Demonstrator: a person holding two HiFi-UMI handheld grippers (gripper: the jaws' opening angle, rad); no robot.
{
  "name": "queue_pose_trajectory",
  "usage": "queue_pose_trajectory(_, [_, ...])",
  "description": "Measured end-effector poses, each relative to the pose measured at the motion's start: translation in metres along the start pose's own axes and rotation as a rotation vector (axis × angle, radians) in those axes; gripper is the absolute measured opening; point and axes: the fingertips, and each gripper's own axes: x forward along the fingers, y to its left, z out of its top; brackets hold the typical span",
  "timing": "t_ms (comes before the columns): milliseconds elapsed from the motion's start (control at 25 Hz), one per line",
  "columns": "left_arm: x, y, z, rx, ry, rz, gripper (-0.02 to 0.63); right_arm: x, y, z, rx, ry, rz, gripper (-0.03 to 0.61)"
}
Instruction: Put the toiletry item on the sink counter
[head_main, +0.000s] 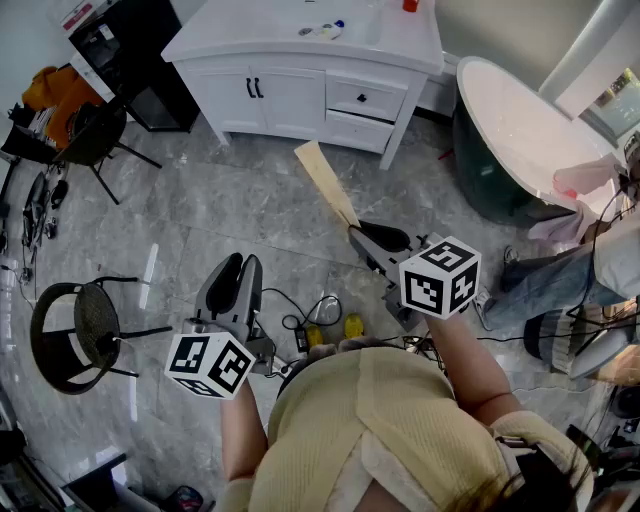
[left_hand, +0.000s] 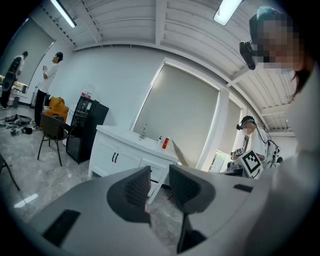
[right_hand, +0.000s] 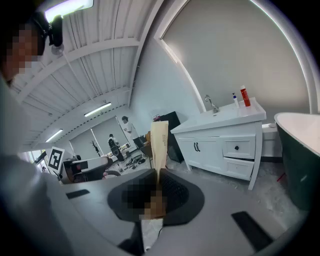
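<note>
We stand on the grey marble floor (head_main: 230, 210) of a bathroom showroom, well apart from the white sink counter (head_main: 250, 35) that runs across the top of the head view. A dark-sided bathtub (head_main: 520, 120) sits to its right and a round black chair (head_main: 75, 335) stands off to our left. The task looks to be in its carrying stage. The toiletry item (head_main: 325, 180), a long flat tan pack, is not yet on the counter but up in the air in front of us. It is clamped at its lower end between the jaws of the right gripper (head_main: 378, 238) and points toward the cabinet. The right gripper view shows the same: the right gripper (right_hand: 159, 192) has its jaws closed tight on the pack (right_hand: 159, 145), which rises upright from them, with the counter (right_hand: 225, 120) well beyond. The left gripper (head_main: 238, 265) is held low at our left side. In its own view the left gripper (left_hand: 160, 182) has its jaws only narrowly apart, with nothing between them. On the counter already stand a red bottle (right_hand: 244, 96) and a smaller bottle (right_hand: 235, 99) beside the tap. By our reckoning, what remains is the walk across the floor, setting the pack down on a bare stretch of the top, and letting go.
</note>
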Motion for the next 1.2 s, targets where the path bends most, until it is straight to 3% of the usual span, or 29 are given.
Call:
queue_pose_trajectory(640, [0.039, -0.04, -0.005, 0.025, 0.008, 0.025, 0.146, -0.027, -0.046, 0.003, -0.031, 0.03, 0.006, 0.051])
queue_pose_trajectory(1200, [0.06, -0.048, -0.018, 0.016, 0.045, 0.007, 0.146, -0.023, -0.053, -0.01, -0.023, 0.055, 0.037, 0.051])
